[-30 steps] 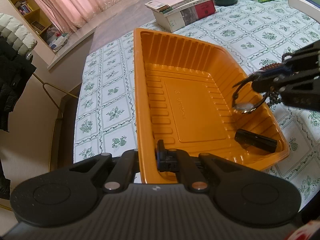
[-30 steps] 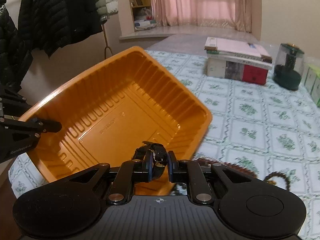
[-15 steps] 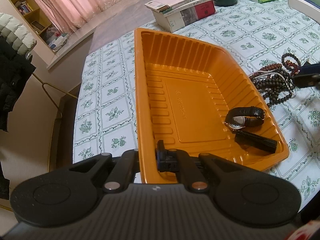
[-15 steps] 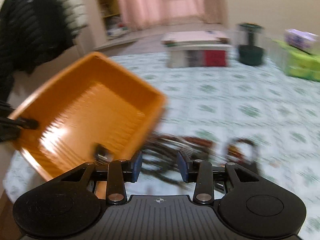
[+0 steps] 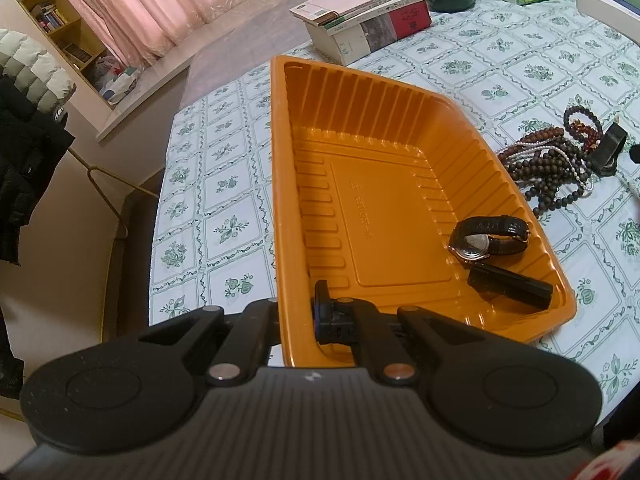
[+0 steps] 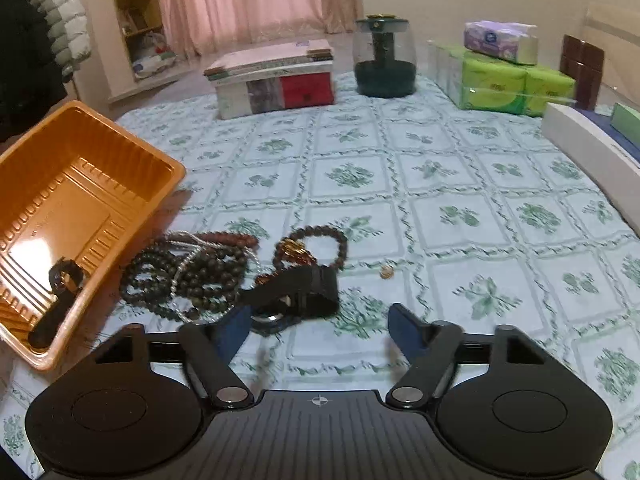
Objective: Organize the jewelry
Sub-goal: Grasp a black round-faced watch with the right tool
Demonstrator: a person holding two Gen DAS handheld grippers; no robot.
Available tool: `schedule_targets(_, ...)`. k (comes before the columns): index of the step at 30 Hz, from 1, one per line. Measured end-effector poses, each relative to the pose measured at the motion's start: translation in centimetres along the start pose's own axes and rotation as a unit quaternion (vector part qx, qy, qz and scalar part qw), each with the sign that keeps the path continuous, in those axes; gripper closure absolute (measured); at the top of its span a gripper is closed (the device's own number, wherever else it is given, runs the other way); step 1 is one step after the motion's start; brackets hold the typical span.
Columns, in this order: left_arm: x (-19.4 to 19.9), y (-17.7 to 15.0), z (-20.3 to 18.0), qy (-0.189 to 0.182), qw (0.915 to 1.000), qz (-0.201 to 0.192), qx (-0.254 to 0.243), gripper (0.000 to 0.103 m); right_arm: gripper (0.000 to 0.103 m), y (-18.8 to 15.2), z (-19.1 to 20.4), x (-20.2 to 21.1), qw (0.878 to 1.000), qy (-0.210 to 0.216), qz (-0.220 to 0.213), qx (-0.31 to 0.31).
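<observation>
Right hand-held gripper (image 6: 316,330) — watch (image 6: 296,294) just ahead

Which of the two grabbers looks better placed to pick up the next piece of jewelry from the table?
The right gripper. Its jaws are opening with nothing between them, just in front of the second watch and the beads. The left gripper is shut on the tray wall, steadying it.

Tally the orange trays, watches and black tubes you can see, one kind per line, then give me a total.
Orange tray: 1
Watches: 2, tray watch and loose watch
Black tube: 1
Total: 4
</observation>
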State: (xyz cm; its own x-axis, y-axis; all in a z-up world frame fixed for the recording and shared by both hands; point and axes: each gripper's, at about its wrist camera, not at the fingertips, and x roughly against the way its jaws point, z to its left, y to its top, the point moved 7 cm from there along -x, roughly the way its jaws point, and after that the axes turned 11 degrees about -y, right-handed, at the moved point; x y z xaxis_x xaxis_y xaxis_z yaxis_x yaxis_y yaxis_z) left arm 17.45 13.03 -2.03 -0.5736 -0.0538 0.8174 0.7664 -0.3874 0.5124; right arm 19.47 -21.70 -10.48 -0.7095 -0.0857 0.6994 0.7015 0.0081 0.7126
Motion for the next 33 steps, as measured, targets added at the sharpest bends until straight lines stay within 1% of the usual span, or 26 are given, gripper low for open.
schedule_targets(3, 0.0, 0.0, 0.0, 0.002, 1.0000, 0.001, -0.001, 0.100, 0.026, 0.3, 0.2, -1.2, 1.000, 0.020, 0.011, -0.017)
schedule_targets(9, -0.1, 0.0, -0.1, 0.003, 1.0000, 0.003, -0.003, 0.100, 0.026, 1.2, 0.3, -3.3, 0.998, 0.038, 0.020, -0.043)
schedule_targets(14, -0.1, 0.0, -0.1, 0.004, 1.0000, 0.005, -0.003, 0.100, 0.027, 1.4, 0.4, -4.3, 0.998, 0.045, 0.025, -0.042)
schedule_targets(15, -0.1, 0.0, -0.2, 0.004, 1.0000, 0.005, -0.003, 0.100, 0.037, 1.4, 0.5, -4.2, 0.998, 0.047, 0.025, -0.039)
schedule_targets(16, -0.1, 0.0, -0.1, 0.004, 1.0000, 0.005, -0.003, 0.100, 0.053, 1.3, 0.6, -4.1, 0.998, 0.047, 0.025, -0.034)
schedule_targets(19, -0.1, 0.0, -0.1, 0.005, 1.0000, 0.004, -0.003, 0.100, 0.062, 1.0, 0.6, -3.6, 0.999, 0.033, 0.023, -0.021)
schedule_targets(22, -0.1, 0.0, -0.2, 0.004, 1.0000, 0.004, -0.003, 0.100, 0.067, 0.8, 0.6, -2.7, 1.000, 0.026, 0.014, -0.011)
schedule_targets(26, -0.1, -0.1, -0.1, 0.003, 1.0000, 0.003, -0.002, 0.100, 0.069, 0.5, 0.7, -1.2, 1.000, 0.016, 0.000, 0.006)
schedule_targets(33, 0.0, 0.0, -0.2, 0.003, 1.0000, 0.000, -0.003, 0.100, 0.073, 0.7, -0.1, 0.7, 1.000, 0.012, -0.006, 0.002)
